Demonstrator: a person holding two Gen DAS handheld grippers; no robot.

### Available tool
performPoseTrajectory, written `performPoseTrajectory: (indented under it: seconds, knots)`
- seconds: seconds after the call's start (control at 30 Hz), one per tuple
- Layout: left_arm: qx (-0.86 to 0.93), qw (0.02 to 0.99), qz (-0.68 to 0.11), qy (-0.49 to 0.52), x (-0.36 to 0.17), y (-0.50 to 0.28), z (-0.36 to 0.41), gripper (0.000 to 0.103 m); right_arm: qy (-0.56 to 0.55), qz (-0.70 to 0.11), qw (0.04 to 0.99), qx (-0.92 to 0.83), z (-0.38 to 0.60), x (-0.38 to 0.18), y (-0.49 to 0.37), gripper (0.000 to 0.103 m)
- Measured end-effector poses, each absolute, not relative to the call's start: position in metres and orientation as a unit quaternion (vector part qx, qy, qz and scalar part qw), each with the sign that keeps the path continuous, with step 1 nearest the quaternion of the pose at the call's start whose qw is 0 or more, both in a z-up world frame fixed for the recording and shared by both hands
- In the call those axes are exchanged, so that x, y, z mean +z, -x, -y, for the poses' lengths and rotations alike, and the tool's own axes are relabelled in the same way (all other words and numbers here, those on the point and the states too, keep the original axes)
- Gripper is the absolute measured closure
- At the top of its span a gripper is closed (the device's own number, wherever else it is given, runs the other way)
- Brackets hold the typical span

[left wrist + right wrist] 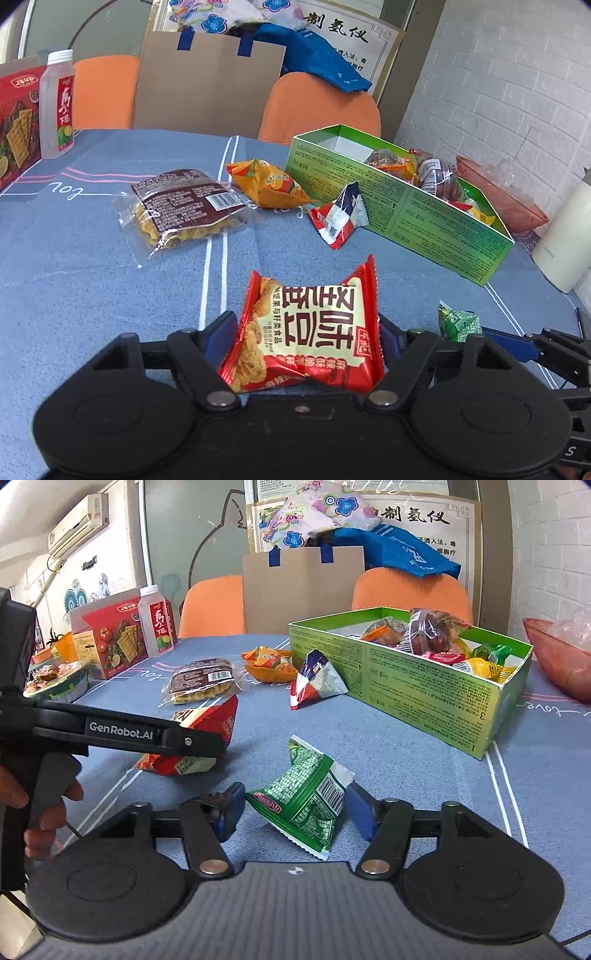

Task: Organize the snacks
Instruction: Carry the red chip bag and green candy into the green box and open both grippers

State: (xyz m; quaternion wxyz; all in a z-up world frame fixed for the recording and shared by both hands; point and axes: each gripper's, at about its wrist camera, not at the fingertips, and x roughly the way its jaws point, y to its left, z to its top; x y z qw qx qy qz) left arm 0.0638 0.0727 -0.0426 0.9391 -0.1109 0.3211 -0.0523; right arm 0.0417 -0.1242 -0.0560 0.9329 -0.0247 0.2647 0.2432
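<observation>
Collection step: two snack packets are gripped for transfer to the green cardboard box.

The left gripper is clamped on the red-and-cream foil snack packet; the right gripper is closed against the green foil snack packet. A lift over the box's near wall is judged next. Open blue tablecloth lies between; three loose packets are grouped left of the box.

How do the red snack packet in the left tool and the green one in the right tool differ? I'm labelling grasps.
The red snack packet is a flat pillow pack with large dark characters facing the camera; the green snack packet is a pyramid-shaped pouch showing fine print and a barcode. The red one looks larger than the green. Both sit between blue pads, one in the left tool, one in the right tool.
</observation>
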Motion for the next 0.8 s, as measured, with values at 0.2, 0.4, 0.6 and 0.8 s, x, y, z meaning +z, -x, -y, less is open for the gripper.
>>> performPoseTrajectory:
  seconds: [0.2,0.4,0.6,0.8]
  knots:
    - [-0.065,0.937,-0.322,0.121,-0.042,-0.058,-0.073,0.011,0.028,-0.255,0.936,0.241,0.130,-0.056,-0.041,0.035]
    - [-0.086,0.934,-0.319,0.139,-0.027,-0.057,-0.070,0.012,0.015,-0.236,0.942,0.236,0.140,-0.044,-0.039,0.036]
    - [-0.138,0.944,-0.273,0.124,0.022,-0.077,-0.054,0.011,-0.003,-0.181,0.956,0.230,0.160,-0.010,-0.053,0.036]
    - [-0.151,0.952,-0.236,0.128,0.061,-0.123,-0.041,0.010,-0.010,-0.126,0.971,0.201,0.180,0.018,-0.079,0.036]
